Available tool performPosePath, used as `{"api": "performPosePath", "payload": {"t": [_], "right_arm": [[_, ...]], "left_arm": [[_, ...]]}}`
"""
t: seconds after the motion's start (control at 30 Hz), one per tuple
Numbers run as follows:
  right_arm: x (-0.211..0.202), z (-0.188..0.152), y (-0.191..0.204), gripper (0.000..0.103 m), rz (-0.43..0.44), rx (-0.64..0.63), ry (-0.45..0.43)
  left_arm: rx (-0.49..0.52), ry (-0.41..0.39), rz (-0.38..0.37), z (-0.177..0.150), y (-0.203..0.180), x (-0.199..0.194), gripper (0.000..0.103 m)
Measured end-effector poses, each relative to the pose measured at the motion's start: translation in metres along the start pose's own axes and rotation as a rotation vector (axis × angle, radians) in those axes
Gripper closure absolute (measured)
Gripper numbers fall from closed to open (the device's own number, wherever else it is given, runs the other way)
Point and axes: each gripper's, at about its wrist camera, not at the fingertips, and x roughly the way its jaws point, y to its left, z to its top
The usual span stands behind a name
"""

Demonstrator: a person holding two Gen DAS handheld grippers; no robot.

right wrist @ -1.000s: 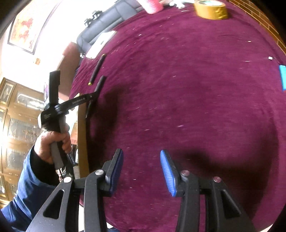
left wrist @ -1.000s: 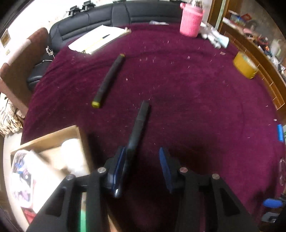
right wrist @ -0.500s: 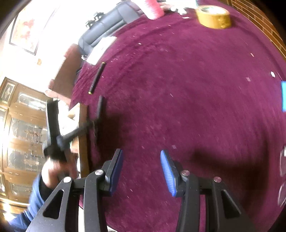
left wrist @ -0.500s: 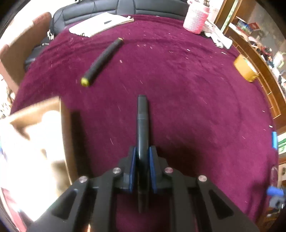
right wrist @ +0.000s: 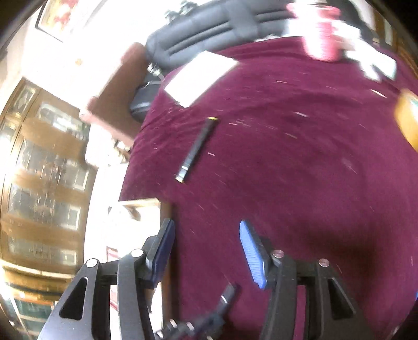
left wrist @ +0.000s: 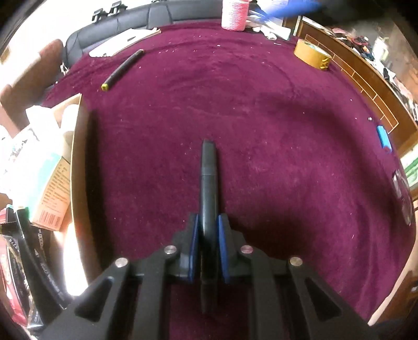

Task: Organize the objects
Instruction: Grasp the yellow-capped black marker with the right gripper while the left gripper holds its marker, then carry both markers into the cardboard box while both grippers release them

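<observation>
Left gripper [left wrist: 208, 236]: pads pressed tight on a black marker [left wrist: 208, 183], barrel running straight out ahead between the blue fingers, tip hanging clear above the maroon tablecloth [left wrist: 274, 146]. Right gripper [right wrist: 207, 243]: jaws spread, just been widening, nothing between the pads, hovering over the cloth near the table's edge.

Step in hand, by the look of it: carrying the gripped marker over to the cardboard box [left wrist: 75, 167] at the left side of the table, already crowded with a printed carton and other packets. Worth keeping the grip firm and steady till well past the box wall; marker held near its rear end, so likely to swing or slip if jerked sideways. Best to clear the upright brown wall with the tip first, then lower into a free gap, then release low rather than drop from height.

Second marker [left wrist: 122, 69], black with a yellow end cap, lying loose on the cloth farther off, near a white notebook [left wrist: 122, 41]; seen by the right wrist camera too [right wrist: 196, 149], ahead of the spread jaws and probably the right hand's next target. Approach along a line crossing the barrel, pads either side of its middle.

Also still out on the table: tape roll [left wrist: 312, 54], pink cup [left wrist: 234, 14], small blue object [left wrist: 383, 136] by the right edge.
</observation>
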Motion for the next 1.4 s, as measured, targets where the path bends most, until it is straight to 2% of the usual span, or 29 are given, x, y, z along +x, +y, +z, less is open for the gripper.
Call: {"api": "performPosePath", "payload": {"t": [0.07,0.17,0.2,0.37,0.53,0.63,0.67,0.7,0.83,0.9,1.13,1.4], "right_arm": [[0.03,0.032,0.017,0.046,-0.041,-0.01,0.022],[0.08,0.063,0.033,0.046,-0.042,-0.017,0.107],[0.092,0.069,0.035,0.046,-0.057,-0.01,0.109],[0.152,0.091,0.04,0.046,-0.126,-0.01,0.158],[0.179,0.106,0.041,0.046,-0.152,-0.033,0.166],[0.197,0.105,0.05,0.048,-0.256,-0.124,0.181],[0.197,0.104,0.055,0.064,-0.28,-0.149,0.164],[0.199,0.102,0.059,0.07,-0.325,-0.188,0.165],[0.196,0.093,0.055,0.075,-0.334,-0.227,0.159],[0.189,0.085,0.046,0.084,-0.315,-0.226,0.166],[0.145,0.034,0.0,0.086,-0.267,-0.235,0.199],[0.068,-0.066,-0.04,0.086,-0.213,-0.248,0.203]], "left_arm": [[-0.002,-0.006,-0.003,-0.001,0.002,-0.001,0.089],[0.009,-0.017,0.006,-0.002,0.0,0.0,0.089],[0.007,-0.02,0.006,-0.002,0.0,0.0,0.089],[0.005,-0.027,-0.008,-0.005,0.001,0.0,0.089],[0.013,-0.022,-0.016,-0.005,0.001,-0.001,0.089],[0.001,-0.023,-0.025,-0.005,0.003,-0.001,0.089],[-0.002,-0.024,-0.026,-0.006,0.004,-0.001,0.089],[-0.004,-0.024,-0.025,-0.006,0.003,-0.001,0.089],[-0.012,-0.023,-0.026,-0.006,0.004,0.0,0.089],[-0.01,-0.022,-0.023,-0.006,0.003,0.0,0.089],[0.001,-0.017,-0.017,-0.004,0.002,0.0,0.089],[0.003,-0.007,-0.023,-0.001,0.002,0.001,0.089]]}}
